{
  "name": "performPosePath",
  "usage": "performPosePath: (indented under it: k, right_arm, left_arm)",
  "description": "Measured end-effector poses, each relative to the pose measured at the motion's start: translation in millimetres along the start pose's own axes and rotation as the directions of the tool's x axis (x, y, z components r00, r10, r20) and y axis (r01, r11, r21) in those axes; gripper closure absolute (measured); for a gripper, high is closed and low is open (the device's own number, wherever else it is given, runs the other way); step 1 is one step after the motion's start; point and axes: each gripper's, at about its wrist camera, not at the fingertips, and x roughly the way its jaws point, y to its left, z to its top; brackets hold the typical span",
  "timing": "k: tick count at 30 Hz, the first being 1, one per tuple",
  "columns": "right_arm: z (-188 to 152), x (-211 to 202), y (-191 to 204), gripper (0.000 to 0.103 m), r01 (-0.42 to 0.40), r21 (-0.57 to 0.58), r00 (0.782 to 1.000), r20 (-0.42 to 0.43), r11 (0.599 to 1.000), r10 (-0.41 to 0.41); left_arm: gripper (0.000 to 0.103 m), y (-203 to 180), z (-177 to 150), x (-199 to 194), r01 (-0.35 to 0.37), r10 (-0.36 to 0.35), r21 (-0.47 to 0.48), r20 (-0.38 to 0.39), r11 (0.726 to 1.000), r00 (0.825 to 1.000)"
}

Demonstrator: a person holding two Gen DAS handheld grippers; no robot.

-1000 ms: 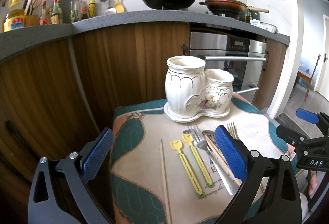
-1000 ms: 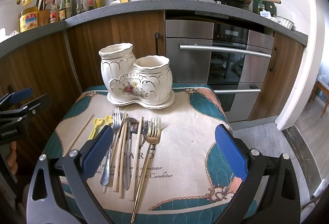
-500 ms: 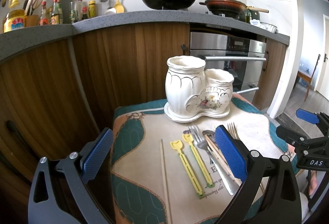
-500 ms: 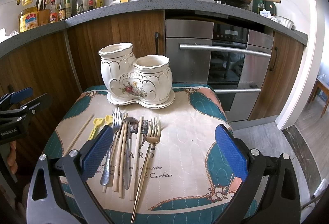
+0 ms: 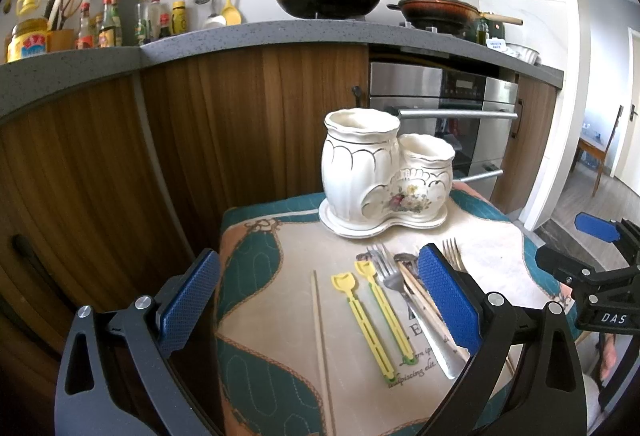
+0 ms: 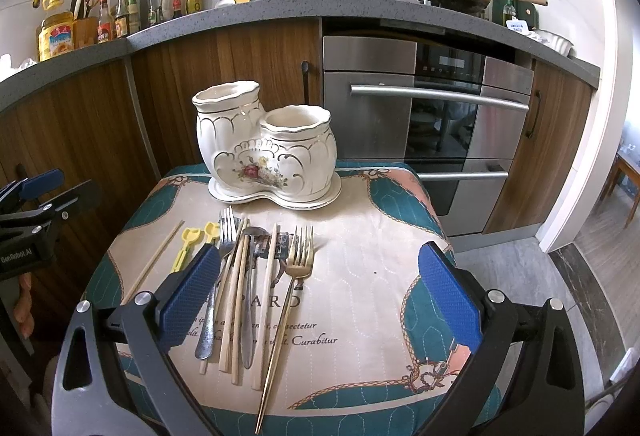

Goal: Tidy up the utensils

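Left gripper (image 5: 318, 298) with jaws spread wide, blue pads far apart, holding nothing and touching nothing, poised above the left part of the patterned cloth (image 5: 276, 368). Right gripper (image 6: 318, 298) likewise spread wide and empty, poised above the near edge of the cloth; seen from the left wrist view at far right (image 5: 588, 256), off the cloth's right side.

Utensils lying flat on the cloth, handles toward the cameras. From left to right in the right wrist view: 1 lone chopstick (image 6: 154, 262) set apart and slanted; 2 yellow picks (image 6: 188, 240) side by side; a silver fork (image 6: 226, 232); a bundle of pale chopsticks (image 6: 236, 300) overlapping a silver spoon (image 6: 250, 316); 1 more pale stick; a gold fork (image 6: 299, 256) with a long thin handle running to the cloth's near edge. Left pad of the right gripper partly hiding the yellow picks and silver fork handle.

White ceramic holder (image 6: 266, 150) standing upright at the far side of the cloth, just behind the utensil tips, with 2 joined cups, the taller on the left, both showing nothing inside.

Compared with 0.5 s and 1.0 s ago: no visible change, both grippers at the same spread and place, every utensil in the same spot.
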Motion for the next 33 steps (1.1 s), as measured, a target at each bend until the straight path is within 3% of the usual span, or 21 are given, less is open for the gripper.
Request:
performPosePath:
  k: [26,30,33]
  right_arm:
    - [-2.9,7.1,0.2,0.005,-0.004,0.000,1.000,-0.020,1.000,0.004]
    - [-5.3,13.9,-1.1,0.005,-0.017,-0.003,0.999,-0.030,1.000,0.017]
    - [-6.3,21.9,-1.7,0.005,-0.037,-0.011,0.998,-0.044,0.999,0.036]
  left_arm:
    - [0.005,1.4,-0.7,2.4,-0.005,0.005,0.004,-0.011,1.000,1.000]
    - [0.005,4.2,-4.1,9.2,-0.010,0.010,0.008,-0.024,1.000,1.000]
    - [0.005,12.5,-5.9,21.0,0.007,-0.008,-0.005,-0.083,1.000,0.996]
